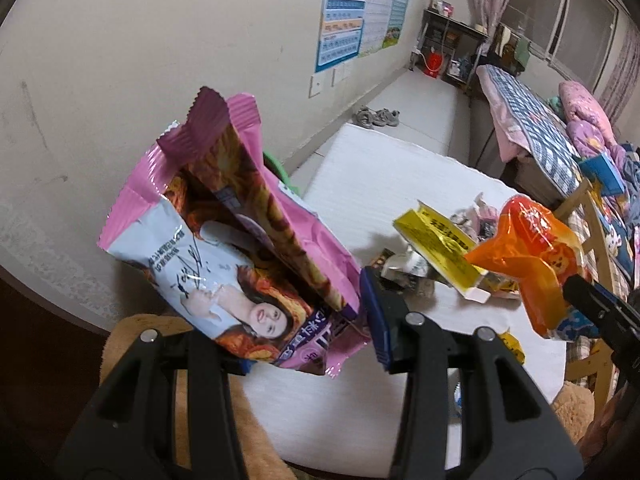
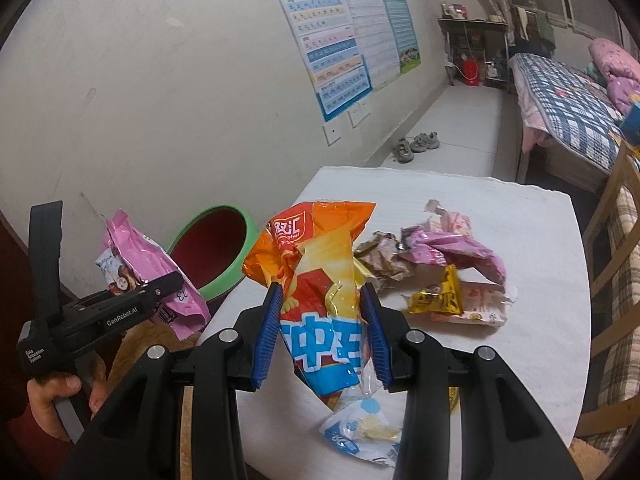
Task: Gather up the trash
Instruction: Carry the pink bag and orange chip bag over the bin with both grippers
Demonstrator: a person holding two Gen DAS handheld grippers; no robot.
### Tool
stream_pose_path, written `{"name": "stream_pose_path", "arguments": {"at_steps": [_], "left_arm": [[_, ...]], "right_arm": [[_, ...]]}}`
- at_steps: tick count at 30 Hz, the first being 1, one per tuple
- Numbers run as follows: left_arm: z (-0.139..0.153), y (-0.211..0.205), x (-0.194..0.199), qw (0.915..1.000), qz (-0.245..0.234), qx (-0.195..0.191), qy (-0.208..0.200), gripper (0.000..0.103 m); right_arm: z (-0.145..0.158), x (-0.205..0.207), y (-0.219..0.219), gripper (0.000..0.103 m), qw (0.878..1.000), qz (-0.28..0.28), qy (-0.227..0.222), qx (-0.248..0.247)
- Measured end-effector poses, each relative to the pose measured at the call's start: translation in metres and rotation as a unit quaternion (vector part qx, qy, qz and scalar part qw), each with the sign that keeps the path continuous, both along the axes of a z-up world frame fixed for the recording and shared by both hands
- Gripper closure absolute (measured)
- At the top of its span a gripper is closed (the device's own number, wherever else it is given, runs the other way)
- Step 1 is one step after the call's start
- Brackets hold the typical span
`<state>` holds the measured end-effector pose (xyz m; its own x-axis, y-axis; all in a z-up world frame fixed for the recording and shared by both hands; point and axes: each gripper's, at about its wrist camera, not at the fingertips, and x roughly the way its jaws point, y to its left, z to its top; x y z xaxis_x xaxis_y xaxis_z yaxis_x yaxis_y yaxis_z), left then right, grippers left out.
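A large pink snack bag (image 1: 248, 248) stands up between the blue pads of my left gripper (image 1: 308, 344), which is shut on its lower end. In the right wrist view that pink bag (image 2: 148, 264) hangs at the left beside a green bin (image 2: 218, 252) with a dark red inside. My right gripper (image 2: 322, 336) is shut on an orange and yellow snack bag (image 2: 316, 276), raised above the white table (image 2: 520, 216). The left wrist view shows this orange bag (image 1: 532, 256) at the right. More wrappers (image 2: 440, 256) lie piled on the table, pink, brown and yellow.
A person's hand (image 2: 60, 396) holds the left tool's handle. A wooden chair (image 2: 612, 216) stands at the table's right side. Beyond are a bed (image 2: 568, 112) with a checked cover, shoes (image 2: 416, 144) on the floor and a shelf (image 2: 472, 48) by the wall.
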<state>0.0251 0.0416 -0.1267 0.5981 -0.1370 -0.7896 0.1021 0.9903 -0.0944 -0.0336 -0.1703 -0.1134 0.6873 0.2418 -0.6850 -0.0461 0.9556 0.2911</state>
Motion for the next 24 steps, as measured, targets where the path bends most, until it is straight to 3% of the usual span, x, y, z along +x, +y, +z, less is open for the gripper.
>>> {"name": "stream_pose_path", "arguments": {"at_steps": [5, 24], "left_arm": [[-0.005, 0.013, -0.003, 0.9999, 0.010, 0.013, -0.004, 0.061], [-0.018, 0.064, 0.001, 0.9984, 0.057, -0.001, 0.002, 0.061]], "right_arm": [[-0.006, 0.005, 0.013, 0.064, 1.000, 0.007, 0.003, -0.004], [-0.015, 0.025, 0.063, 0.064, 0.998, 0.050, 0.023, -0.024]]}}
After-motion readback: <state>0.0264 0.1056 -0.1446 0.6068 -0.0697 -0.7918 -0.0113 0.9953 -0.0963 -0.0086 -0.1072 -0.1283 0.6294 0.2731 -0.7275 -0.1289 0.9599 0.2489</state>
